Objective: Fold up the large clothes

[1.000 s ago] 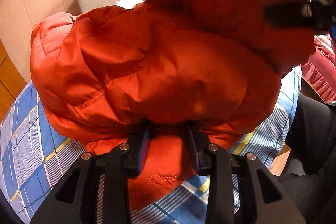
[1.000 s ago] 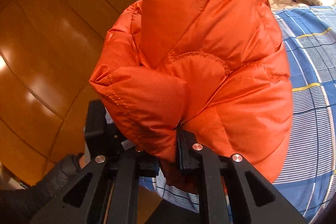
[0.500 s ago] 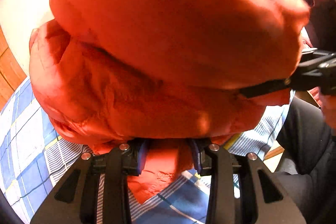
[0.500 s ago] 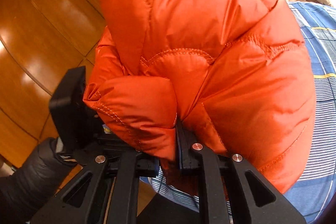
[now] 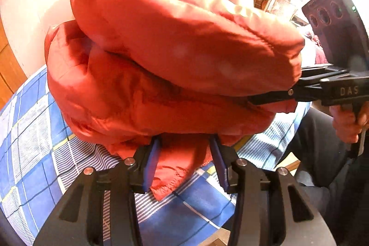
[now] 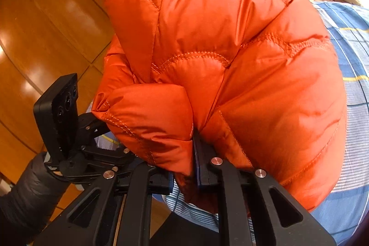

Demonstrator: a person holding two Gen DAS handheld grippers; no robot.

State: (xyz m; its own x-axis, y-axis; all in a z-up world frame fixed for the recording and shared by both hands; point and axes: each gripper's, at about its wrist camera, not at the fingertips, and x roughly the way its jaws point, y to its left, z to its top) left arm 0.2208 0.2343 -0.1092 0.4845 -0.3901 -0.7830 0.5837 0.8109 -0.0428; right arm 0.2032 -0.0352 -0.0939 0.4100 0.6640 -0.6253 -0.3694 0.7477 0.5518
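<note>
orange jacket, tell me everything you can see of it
The orange jacket is a puffy quilted garment of shiny, thin fabric with stitched seams. It is bunched into thick folded layers and held up over the blue plaid bed sheet. The left gripper pinches a hemmed edge hanging at the bottom, and the right gripper clamps a fold at its side. Whether its underside touches the sheet cannot be told.

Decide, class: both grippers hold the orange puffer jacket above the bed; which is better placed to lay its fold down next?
Probably the right gripper: it pinches the upper folded layer of the orange jacket, while the left gripper holds the bottom hem near the plaid bedsheet.
</note>
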